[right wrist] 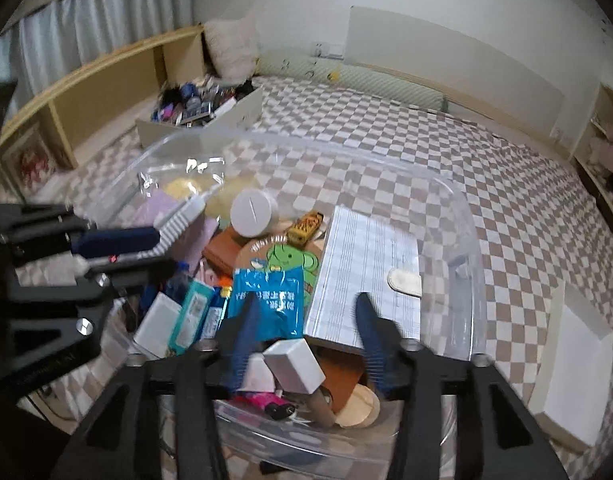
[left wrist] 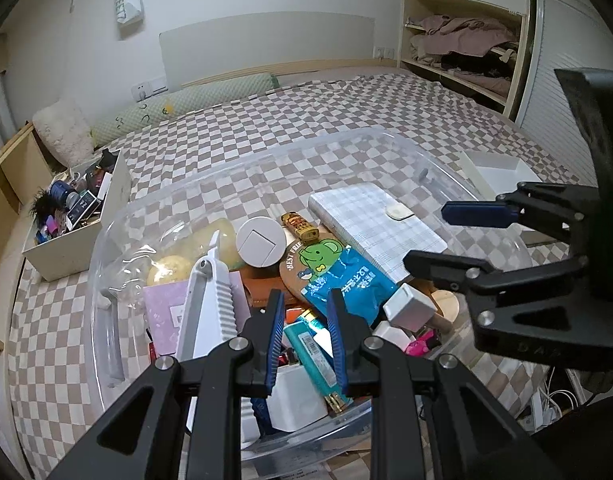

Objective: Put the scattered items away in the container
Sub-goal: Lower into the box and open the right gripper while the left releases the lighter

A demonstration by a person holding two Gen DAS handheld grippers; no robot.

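Hovering over clear bin crammed with items: left tongs clenched on nothing above teal tube; right tongs released, jaws apart, white block lying loose between and below, notebook just ahead.

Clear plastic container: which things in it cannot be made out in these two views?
- Clear plastic container: near rim hidden by left gripper, left view.
- Blue foil packet: print blurred, right view.
- Round wooden disc: mostly covered by white rectangular box, right view.
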